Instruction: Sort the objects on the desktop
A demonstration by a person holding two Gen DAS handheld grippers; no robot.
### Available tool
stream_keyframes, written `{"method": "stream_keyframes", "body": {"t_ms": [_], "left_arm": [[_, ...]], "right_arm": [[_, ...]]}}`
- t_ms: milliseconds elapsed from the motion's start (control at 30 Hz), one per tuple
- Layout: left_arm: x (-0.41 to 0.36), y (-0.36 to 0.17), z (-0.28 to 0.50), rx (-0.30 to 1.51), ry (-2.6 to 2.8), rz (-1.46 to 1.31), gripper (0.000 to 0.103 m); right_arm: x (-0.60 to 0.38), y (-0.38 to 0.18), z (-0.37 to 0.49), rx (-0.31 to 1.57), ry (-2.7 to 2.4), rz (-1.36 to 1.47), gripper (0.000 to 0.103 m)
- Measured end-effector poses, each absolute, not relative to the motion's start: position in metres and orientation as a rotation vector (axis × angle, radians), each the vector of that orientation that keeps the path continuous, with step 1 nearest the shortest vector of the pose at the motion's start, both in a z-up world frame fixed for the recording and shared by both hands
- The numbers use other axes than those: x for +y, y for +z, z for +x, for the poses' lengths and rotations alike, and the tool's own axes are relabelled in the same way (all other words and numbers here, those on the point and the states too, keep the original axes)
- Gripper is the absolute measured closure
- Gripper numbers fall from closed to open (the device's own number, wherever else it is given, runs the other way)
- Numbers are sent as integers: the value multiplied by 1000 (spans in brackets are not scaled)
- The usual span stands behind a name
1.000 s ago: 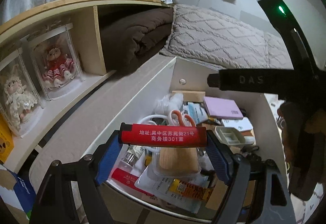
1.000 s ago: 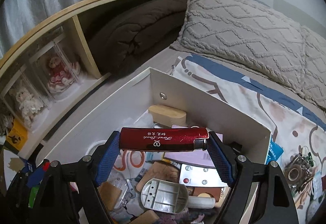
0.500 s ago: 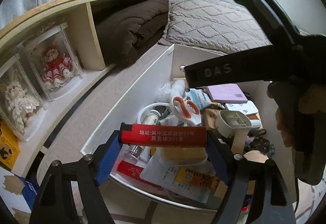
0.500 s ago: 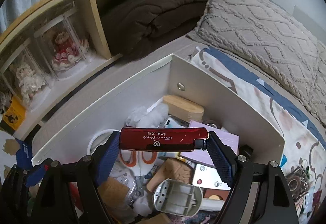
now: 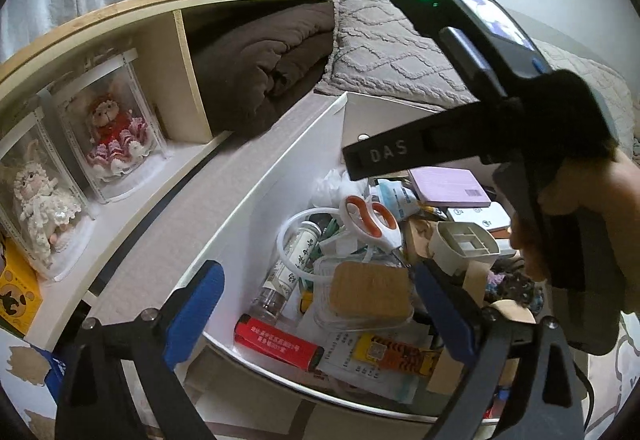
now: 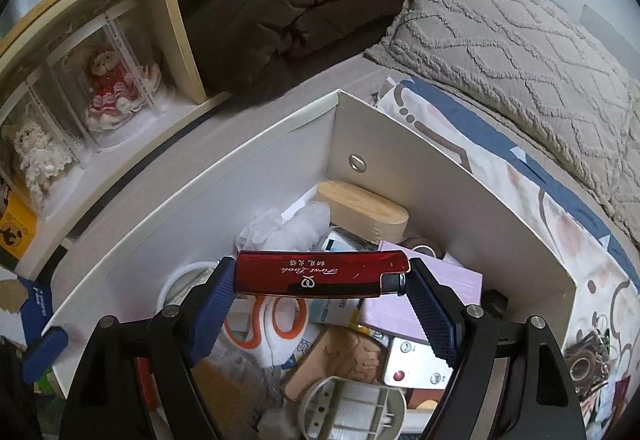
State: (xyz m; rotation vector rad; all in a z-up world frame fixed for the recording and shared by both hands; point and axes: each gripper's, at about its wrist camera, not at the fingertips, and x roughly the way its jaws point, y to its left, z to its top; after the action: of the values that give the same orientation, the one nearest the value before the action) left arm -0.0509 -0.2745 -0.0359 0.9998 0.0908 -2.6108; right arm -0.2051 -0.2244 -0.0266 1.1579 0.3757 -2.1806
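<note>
Your two tools over the cluttered white box

Your left tool (image 5: 320, 304) is opening, nothing between its pads; a red lighter (image 5: 278, 342) lies below it inside the white box (image 5: 256, 200). Your right tool (image 6: 322, 298) pinches a glossy red lighter (image 6: 320, 274) endwise.

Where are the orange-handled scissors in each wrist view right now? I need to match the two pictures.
Left wrist view: the scissors lie near the picture's middle, on the clutter in the white box, above the wooden-lidded container.
Right wrist view: the scissors show low and left of centre, below the red lighter clamped in the right gripper.
Shared landmark: the purple box.
</note>
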Motion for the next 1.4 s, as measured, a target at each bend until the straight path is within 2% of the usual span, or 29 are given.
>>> {"method": "stream_keyframes", "body": {"t_ms": [167,300,900,1400], "left_arm": [[-275,-36,-52,103,-2616,1003,6],[-274,-37,-52,107,-2627,1010,6],[-276,-33,-50,108,-2633,1008,6],[-261,-29,-52,85,-2676,1000,6]], "right_arm": [[-227,-24,-206,376,-2187,1128,19],[-226,-20,-203,419,-2232,1087,0],[-201,-16,-181,394,-2172,1029,0],[-134,-4,-155,307,-2248,961,0]]}}
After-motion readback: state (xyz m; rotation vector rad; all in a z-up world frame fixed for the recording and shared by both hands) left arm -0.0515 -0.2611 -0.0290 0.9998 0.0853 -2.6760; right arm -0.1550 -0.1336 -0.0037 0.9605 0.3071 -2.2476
